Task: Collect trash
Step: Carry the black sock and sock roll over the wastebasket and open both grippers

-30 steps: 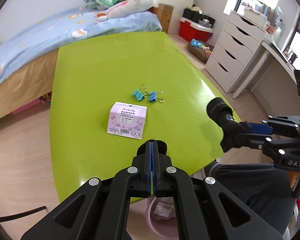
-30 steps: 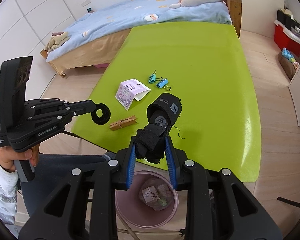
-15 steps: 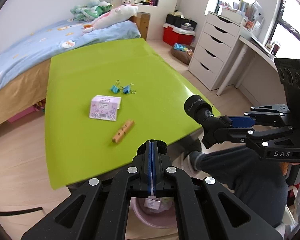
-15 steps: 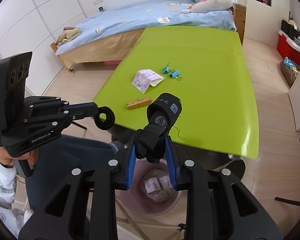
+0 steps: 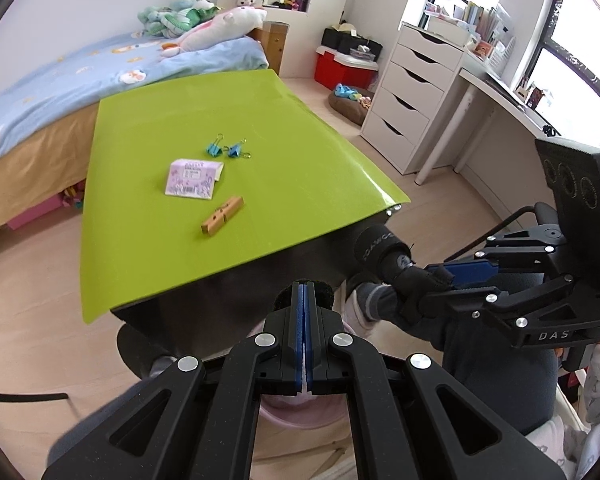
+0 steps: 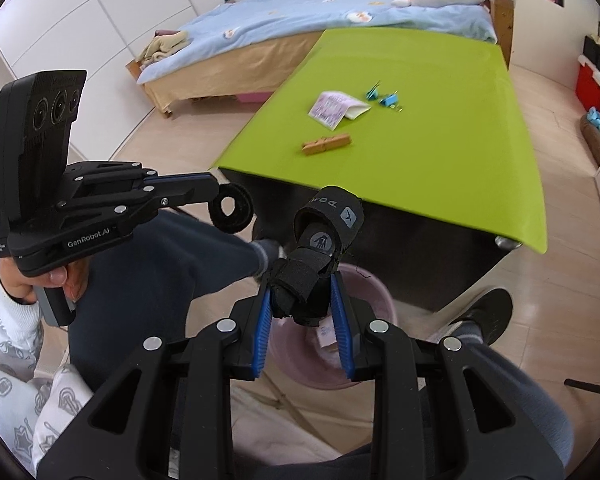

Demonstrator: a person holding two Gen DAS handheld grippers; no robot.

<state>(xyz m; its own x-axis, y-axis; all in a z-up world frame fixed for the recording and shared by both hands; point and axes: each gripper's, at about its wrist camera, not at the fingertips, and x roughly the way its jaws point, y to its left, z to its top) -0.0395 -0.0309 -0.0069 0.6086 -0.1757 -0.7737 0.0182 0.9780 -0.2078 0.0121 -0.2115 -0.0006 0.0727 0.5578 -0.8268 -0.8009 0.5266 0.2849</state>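
My right gripper (image 6: 303, 312) is shut on a black wrist brace (image 6: 320, 254) and holds it over a pink trash bin (image 6: 364, 312) on the floor beside the table. The brace also shows in the left wrist view (image 5: 392, 264). My left gripper (image 5: 304, 300) is shut on a black velcro strap roll (image 6: 231, 214), held left of the brace. On the green table (image 5: 284, 128) lie a purple paper box (image 5: 192, 178), a wooden clothespin (image 5: 222, 220) and two blue binder clips (image 5: 224, 149).
A bed (image 5: 60, 92) stands behind the table. A white drawer unit (image 5: 416, 100) and a desk (image 5: 500, 96) stand at the right. The person's legs (image 6: 172, 264) and a shoe (image 6: 484, 312) are next to the bin.
Both grippers have pulled back from the table and lowered, so the table edge and the bin are nearer. The right gripper still holds the brace, now over the bin.
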